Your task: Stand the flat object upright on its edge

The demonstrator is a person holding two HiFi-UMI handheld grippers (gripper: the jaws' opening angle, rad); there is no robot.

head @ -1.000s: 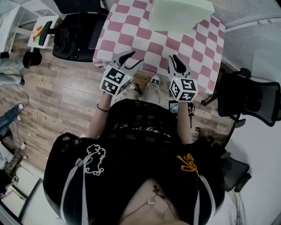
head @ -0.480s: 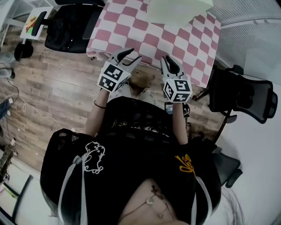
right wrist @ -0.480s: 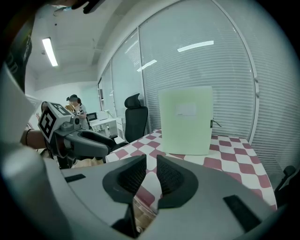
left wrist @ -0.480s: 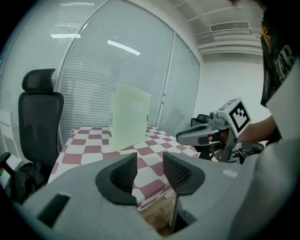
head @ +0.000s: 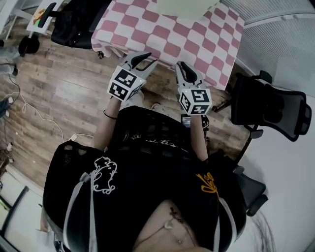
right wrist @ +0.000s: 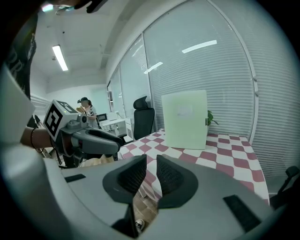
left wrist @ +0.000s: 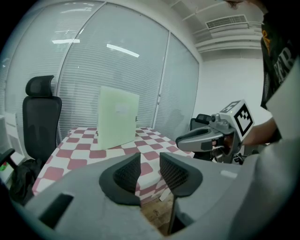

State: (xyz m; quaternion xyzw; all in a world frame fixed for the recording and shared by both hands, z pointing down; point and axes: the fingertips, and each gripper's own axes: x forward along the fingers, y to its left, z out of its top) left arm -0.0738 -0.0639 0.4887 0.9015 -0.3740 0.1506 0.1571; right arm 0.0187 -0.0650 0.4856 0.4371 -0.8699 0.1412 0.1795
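The flat pale green panel (head: pixel 183 6) stands upright on the pink-and-white checked table (head: pixel 162 35), seen whole in the left gripper view (left wrist: pixel 117 122) and the right gripper view (right wrist: pixel 184 120). My left gripper (head: pixel 151 58) hovers over the wooden floor just short of the table's near edge. Its jaws have just been closing and now stand a narrow gap apart, nothing between them (left wrist: pixel 150 161). My right gripper (head: pixel 182 67) is beside it, also clear of the table, its jaws nearly together and empty (right wrist: pixel 151 164). Neither touches the panel.
A black office chair (head: pixel 78 23) stands left of the table and another (head: pixel 269 106) at the right. Cables (head: pixel 29 115) lie on the wooden floor at the left. Behind the table is a glass wall with blinds (left wrist: pixel 84 56).
Both grippers have drawn back from the table's edge, and the table and panel have slid toward the top of the head view. The left jaws are narrower than before.
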